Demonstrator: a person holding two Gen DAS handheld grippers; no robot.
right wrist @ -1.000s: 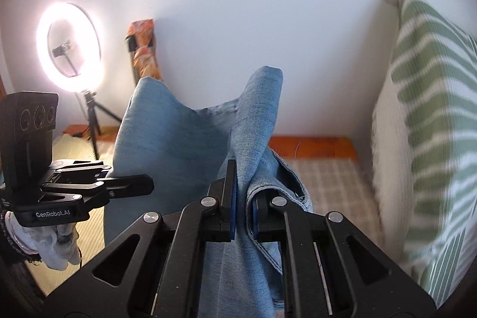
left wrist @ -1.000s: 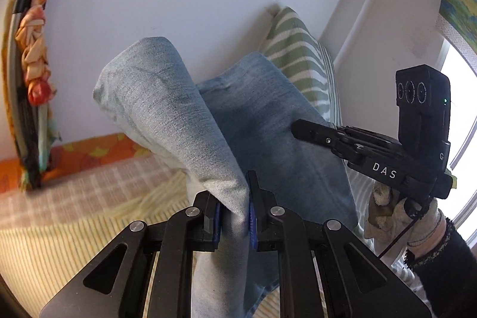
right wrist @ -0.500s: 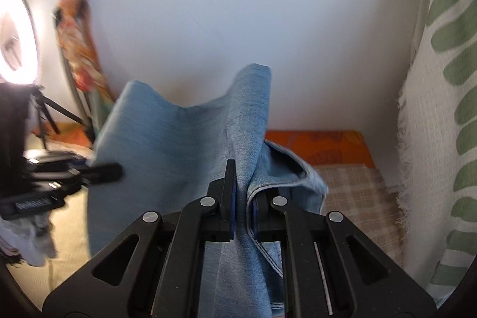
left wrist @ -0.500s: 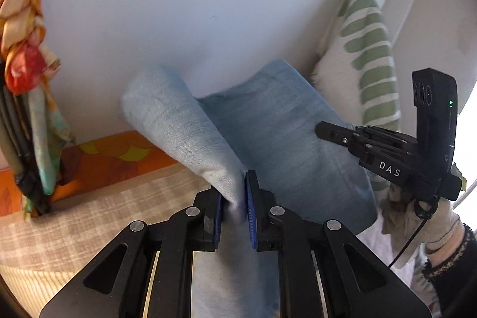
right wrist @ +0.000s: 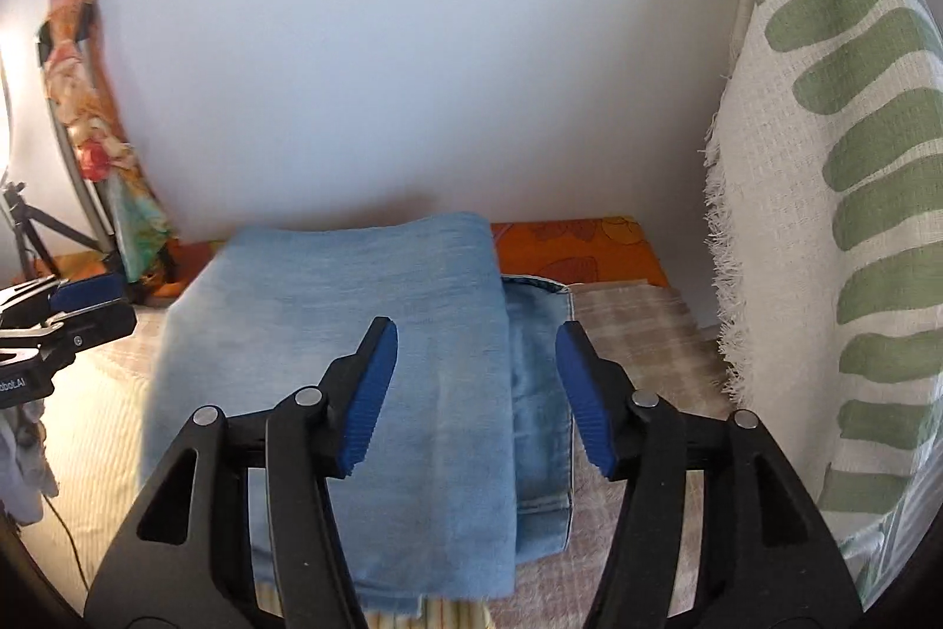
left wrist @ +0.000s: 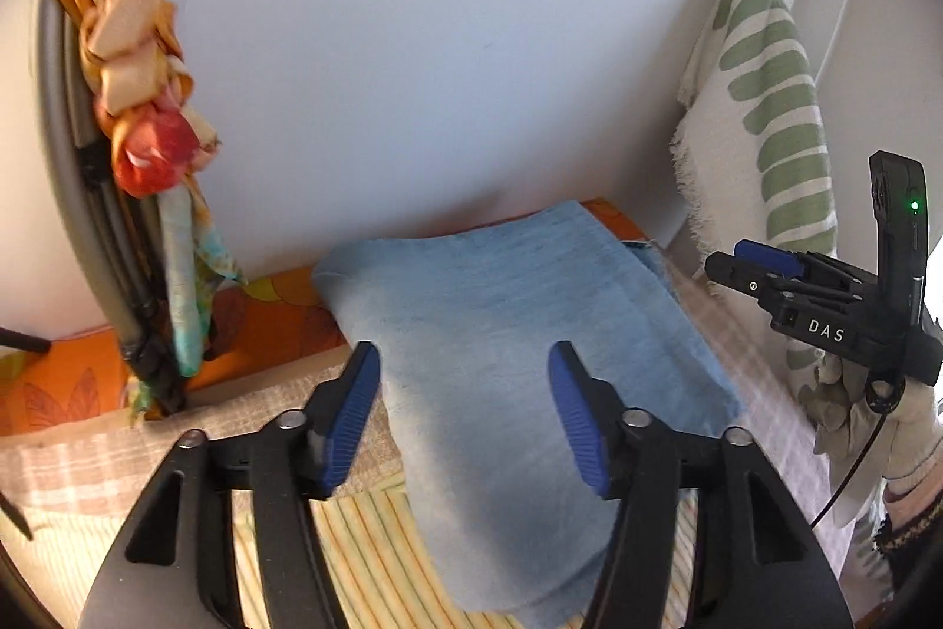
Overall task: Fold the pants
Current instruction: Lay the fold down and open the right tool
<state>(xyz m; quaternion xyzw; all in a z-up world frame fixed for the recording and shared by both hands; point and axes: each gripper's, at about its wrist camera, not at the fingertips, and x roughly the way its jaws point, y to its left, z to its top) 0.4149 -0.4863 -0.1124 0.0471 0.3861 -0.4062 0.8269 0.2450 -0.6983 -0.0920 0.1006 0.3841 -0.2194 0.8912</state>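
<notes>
The pants (left wrist: 513, 328) lie folded on the bedspread (left wrist: 365, 540), with the far edge close to the wall (left wrist: 412, 39). In the right wrist view the pants (right wrist: 353, 352) show an upper folded layer covering most of the stack, with a lower layer and its stitched hem protruding on the right side.

The left gripper (left wrist: 462, 417) has its fingers spread wide, nothing between them; the blue pads (left wrist: 348, 417) flank the near part of the pants without clamping it. Whether they touch the cloth cannot be told.

The right gripper (right wrist: 477, 393) likewise has its fingers wide apart and empty, positioned over the right portion of the pants. In the left wrist view the right gripper (left wrist: 760, 263) is seen from the side, just off the right edge of the pants, near the pillow (left wrist: 766, 128).

The pillow (right wrist: 854, 216), white with green stripes, stands to the right of the pants. A tripod (right wrist: 29, 228) stands at far left. A bundle of coloured cloth (left wrist: 141, 69) hangs against the wall at left. An orange patterned sheet (right wrist: 577, 246) lies along the base of the wall.
</notes>
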